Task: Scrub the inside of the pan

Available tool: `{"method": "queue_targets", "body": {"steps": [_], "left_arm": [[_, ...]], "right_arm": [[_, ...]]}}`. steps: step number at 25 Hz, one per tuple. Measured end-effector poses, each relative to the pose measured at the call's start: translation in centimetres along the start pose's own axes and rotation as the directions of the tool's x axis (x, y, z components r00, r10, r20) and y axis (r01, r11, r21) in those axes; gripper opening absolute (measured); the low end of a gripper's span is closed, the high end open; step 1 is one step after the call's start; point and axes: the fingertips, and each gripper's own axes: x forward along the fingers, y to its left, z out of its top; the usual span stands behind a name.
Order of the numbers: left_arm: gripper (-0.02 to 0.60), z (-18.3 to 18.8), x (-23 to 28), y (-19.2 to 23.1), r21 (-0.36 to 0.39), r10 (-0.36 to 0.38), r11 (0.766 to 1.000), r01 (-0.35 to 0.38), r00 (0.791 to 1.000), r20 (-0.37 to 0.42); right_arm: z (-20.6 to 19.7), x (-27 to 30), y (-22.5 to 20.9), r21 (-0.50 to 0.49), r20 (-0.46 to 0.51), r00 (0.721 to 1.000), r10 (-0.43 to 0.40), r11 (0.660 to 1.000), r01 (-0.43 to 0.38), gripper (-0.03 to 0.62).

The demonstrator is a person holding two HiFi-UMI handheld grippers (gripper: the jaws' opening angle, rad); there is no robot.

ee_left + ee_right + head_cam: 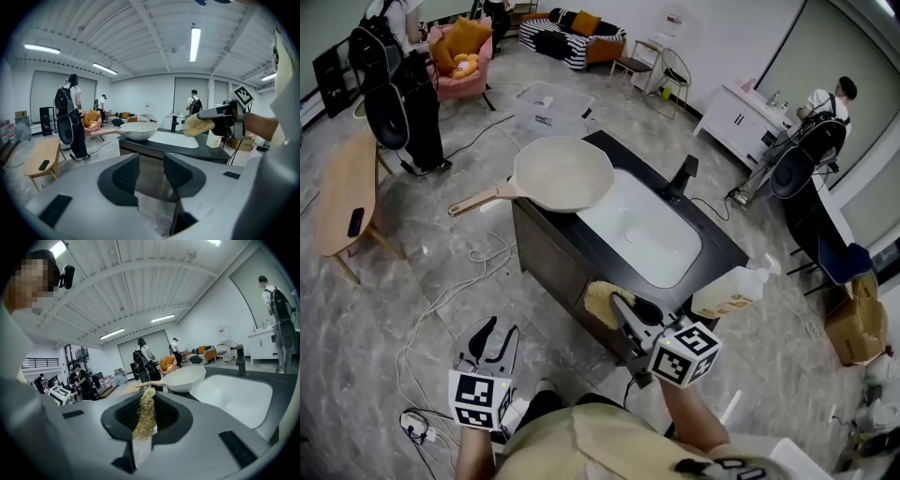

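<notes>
Currently, the cream pan [562, 174] is seen resting on the dark counter [727, 251], at ten o'clock from the white sink [642, 230]. A yellow scrub pad [600, 302] is clamped between the jaws of the right gripper [619, 306], while the left gripper [499, 330] is held open and empty.

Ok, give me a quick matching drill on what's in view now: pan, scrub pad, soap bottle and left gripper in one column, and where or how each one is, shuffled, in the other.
Things:
1. pan
2. scrub pad
3. soap bottle
4. left gripper

Place or state:
A. clamped in the right gripper
B. on the right end of the counter, beside the sink
C. jaws apart, nothing between them
D. on the counter's far left corner, handle poking out past the edge

Pairs: 1-D, 2-A, 3-B, 4-C
</notes>
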Motion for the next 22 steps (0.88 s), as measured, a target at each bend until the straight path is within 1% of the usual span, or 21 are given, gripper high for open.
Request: {"method": "queue_targets", "body": {"steps": [1, 4, 8, 11, 14, 16, 20, 22], "left_arm": [[0.154, 0.0, 0.2, 0.4, 0.013, 0.000, 1.000, 0.000, 1.000, -0.003], [0.170, -0.2, 0.7, 1.8, 0.037, -0.011, 0.999, 0.012, 1.000, -0.021], [0.173, 0.2, 1.8, 3.9, 0.046, -0.016, 0.999, 0.018, 0.999, -0.044], [0.173, 0.9, 4.1, 5.1, 0.087, -0.018, 0.996, 0.024, 0.998, -0.067], [0.177, 1.8, 6.9, 6.0, 0.171, -0.034, 0.984, 0.052, 0.994, -0.107], [0.181, 2.5, 8.4, 7.1, 0.207, -0.033, 0.977, 0.059, 0.991, -0.126], [0.181, 4.5, 12.4, 9.6, 0.200, -0.044, 0.977, 0.072, 0.989, -0.141], [0.181, 5.6, 14.9, 10.5, 0.217, -0.042, 0.973, 0.076, 0.987, -0.157]], "right_arm": [[0.1, 0.5, -0.2, 0.002, 0.005, 1.000, -0.005, 1.000, 0.005, 0.055], [0.3, 2.0, -0.3, 0.012, 0.022, 1.000, -0.014, 1.000, 0.014, 0.055], [0.9, 3.9, -0.6, 0.013, 0.016, 1.000, -0.014, 1.000, 0.014, 0.055], [2.1, 5.9, -2.5, -0.005, 0.021, 1.000, -0.023, 1.000, 0.023, 0.057], [3.6, 8.2, -4.7, -0.017, 0.042, 0.999, -0.034, 0.999, 0.035, 0.057], [4.6, 10.1, -6.0, -0.023, 0.059, 0.998, -0.028, 0.999, 0.029, 0.057], [6.8, 15.1, -9.2, -0.019, 0.086, 0.996, -0.004, 1.000, 0.006, 0.057], [7.8, 17.6, -10.8, -0.033, 0.084, 0.996, 0.003, 0.999, -0.001, 0.057]]}}
